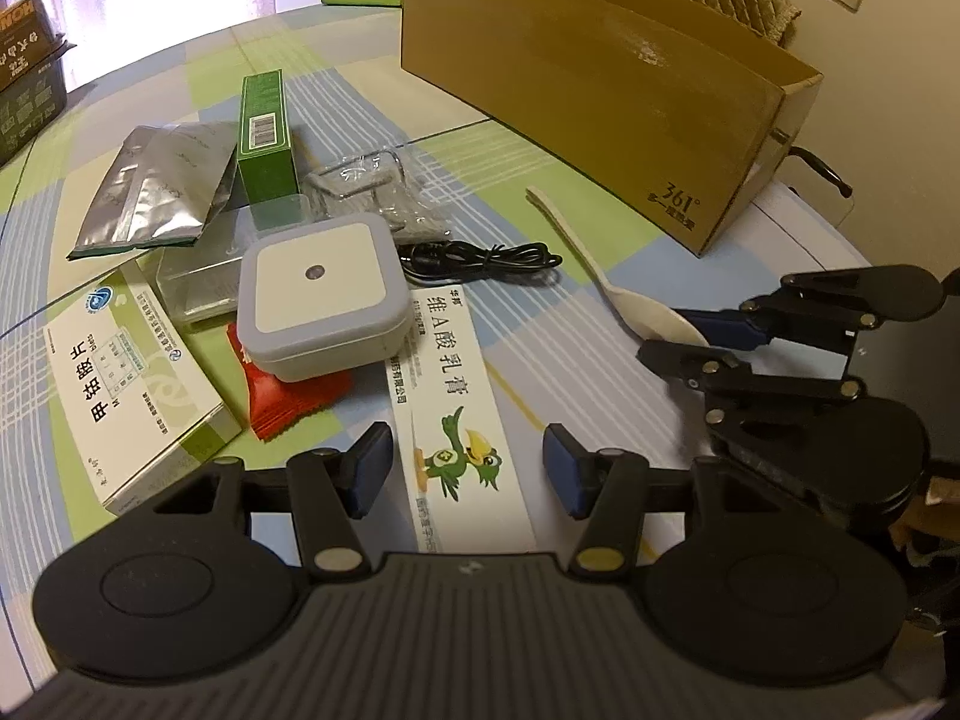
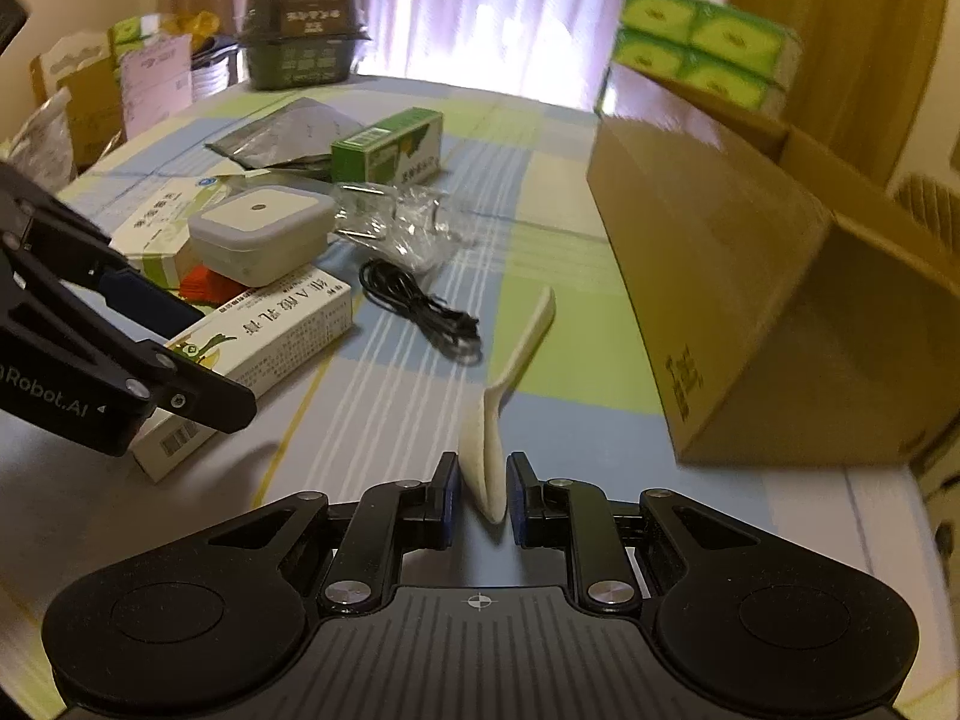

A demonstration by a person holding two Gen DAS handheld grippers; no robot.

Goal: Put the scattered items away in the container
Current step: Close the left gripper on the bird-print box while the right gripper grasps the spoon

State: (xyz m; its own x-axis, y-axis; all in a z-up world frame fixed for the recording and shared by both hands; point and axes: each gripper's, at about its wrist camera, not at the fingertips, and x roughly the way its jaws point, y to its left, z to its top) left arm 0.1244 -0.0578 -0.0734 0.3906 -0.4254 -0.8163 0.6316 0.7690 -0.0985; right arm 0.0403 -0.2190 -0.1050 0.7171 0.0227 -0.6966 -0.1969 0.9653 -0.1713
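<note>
A cream plastic spoon [image 2: 516,348] has its bowl between the pads of my right gripper [image 2: 485,495], which is shut on it; the handle points away over the table. In the left wrist view the same spoon [image 1: 600,276] runs from the right gripper [image 1: 708,330] toward the open cardboard box [image 1: 600,90], which stands at the right of the right wrist view [image 2: 750,300]. My left gripper [image 1: 468,468] is open, its fingers either side of a long white ointment box with a green bird [image 1: 456,408].
Scattered on the checked tablecloth are a square white night light [image 1: 318,294], black cable [image 1: 480,258], green carton [image 1: 267,138], silver foil pouches [image 1: 156,186], clear plastic bag [image 1: 372,186], white-green medicine box [image 1: 126,384] and red packet [image 1: 288,390]. Green tissue packs [image 2: 702,42] sit behind the box.
</note>
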